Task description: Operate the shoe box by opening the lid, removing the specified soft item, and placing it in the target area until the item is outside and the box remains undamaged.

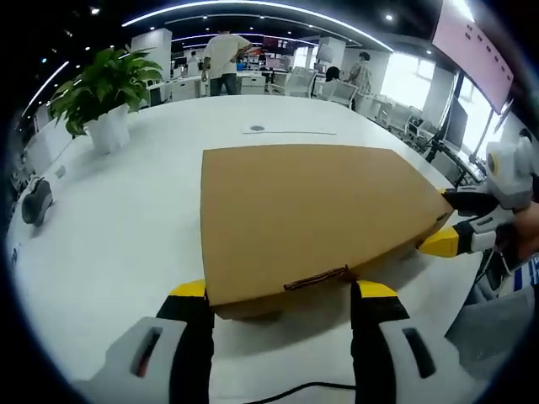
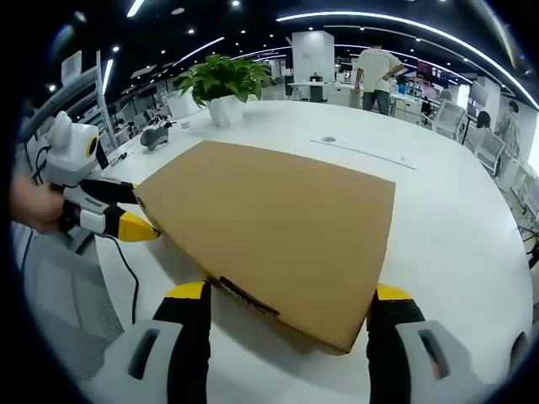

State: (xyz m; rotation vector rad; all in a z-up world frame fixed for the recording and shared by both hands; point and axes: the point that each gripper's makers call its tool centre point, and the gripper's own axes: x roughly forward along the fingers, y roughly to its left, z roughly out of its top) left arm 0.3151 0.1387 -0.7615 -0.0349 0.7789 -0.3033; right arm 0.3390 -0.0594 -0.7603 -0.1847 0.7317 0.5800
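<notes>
A shut brown cardboard shoe box [image 1: 312,215] lies flat on the white table [image 1: 126,227]. In the left gripper view my left gripper [image 1: 282,290] is open, its yellow-tipped jaws standing on either side of the box's near end, where a dark torn strip marks the lid edge. My right gripper [image 1: 444,222] comes in from the right at the box's far right corner. In the right gripper view the box [image 2: 278,223] points a corner at me, and the open right gripper [image 2: 290,293] straddles it. A hand holds the left gripper [image 2: 135,210] at the box's left corner.
A potted plant [image 1: 105,97] in a white pot stands at the table's far left, with a small dark device [image 1: 35,202] near that edge. A round port [image 1: 257,128] sits beyond the box. People and office desks fill the background. A cable [image 2: 126,269] hangs off the table edge.
</notes>
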